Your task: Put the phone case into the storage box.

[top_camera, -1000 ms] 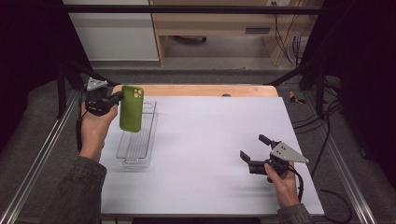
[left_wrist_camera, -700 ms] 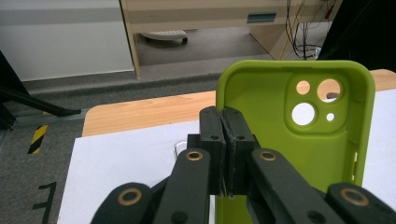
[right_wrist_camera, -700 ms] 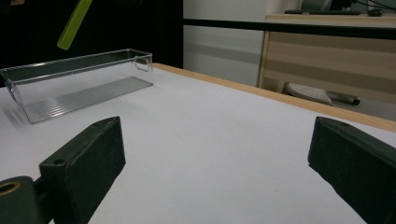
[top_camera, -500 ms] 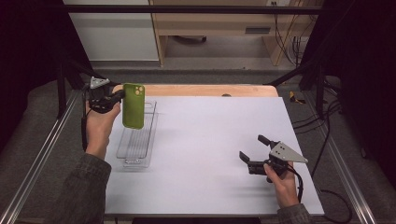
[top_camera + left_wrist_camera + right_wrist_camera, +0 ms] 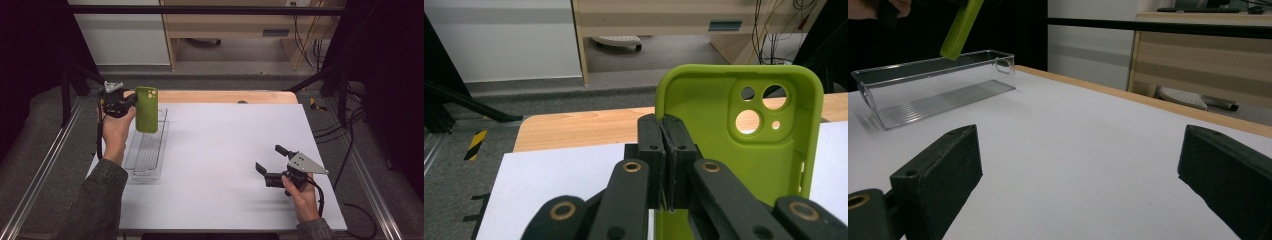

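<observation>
The left gripper [image 5: 131,101] has its fingers clamped on one side wall of the soft lime-green phone case [image 5: 146,109], which hangs upright in the air over the far end of the clear ribbed plastic tray [image 5: 145,150]. Judged progress: pick-up done; lowering into the tray and release remain. The right gripper [image 5: 269,161] rests low on the white surface [image 5: 225,150], fingers wide and empty. The left gripper view shows the clamp itself and the case's hollow interior with camera cut-outs. The right gripper view shows the case's lower corner clear above the tray rim.
</observation>
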Motion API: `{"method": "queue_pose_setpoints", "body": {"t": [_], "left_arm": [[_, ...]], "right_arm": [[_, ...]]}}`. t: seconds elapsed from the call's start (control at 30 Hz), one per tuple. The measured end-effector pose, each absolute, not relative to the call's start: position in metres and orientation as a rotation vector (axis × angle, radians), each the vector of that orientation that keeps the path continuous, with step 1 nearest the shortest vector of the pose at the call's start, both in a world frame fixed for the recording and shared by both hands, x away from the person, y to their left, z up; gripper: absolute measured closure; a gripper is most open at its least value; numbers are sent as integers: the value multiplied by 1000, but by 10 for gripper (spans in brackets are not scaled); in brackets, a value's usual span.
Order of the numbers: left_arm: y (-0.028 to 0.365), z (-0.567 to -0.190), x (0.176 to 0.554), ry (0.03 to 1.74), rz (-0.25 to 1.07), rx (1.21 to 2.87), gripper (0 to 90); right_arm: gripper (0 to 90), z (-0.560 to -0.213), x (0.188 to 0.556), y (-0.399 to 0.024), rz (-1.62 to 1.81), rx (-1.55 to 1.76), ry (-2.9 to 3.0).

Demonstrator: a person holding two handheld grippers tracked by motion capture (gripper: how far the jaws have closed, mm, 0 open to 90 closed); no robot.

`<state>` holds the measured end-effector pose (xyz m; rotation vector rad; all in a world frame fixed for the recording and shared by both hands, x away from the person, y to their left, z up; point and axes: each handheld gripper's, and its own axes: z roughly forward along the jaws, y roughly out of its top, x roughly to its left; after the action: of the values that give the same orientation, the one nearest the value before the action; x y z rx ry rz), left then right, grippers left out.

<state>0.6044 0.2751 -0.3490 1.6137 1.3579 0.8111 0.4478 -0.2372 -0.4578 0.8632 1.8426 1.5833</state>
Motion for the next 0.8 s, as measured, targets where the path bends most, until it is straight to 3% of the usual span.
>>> {"method": "queue_pose_setpoints", "body": {"t": [0.8], "left_arm": [[270, -362, 621, 1396, 836, 1595, 873]], "right_arm": [[40, -459, 449, -238, 1589, 871, 1845]]}}
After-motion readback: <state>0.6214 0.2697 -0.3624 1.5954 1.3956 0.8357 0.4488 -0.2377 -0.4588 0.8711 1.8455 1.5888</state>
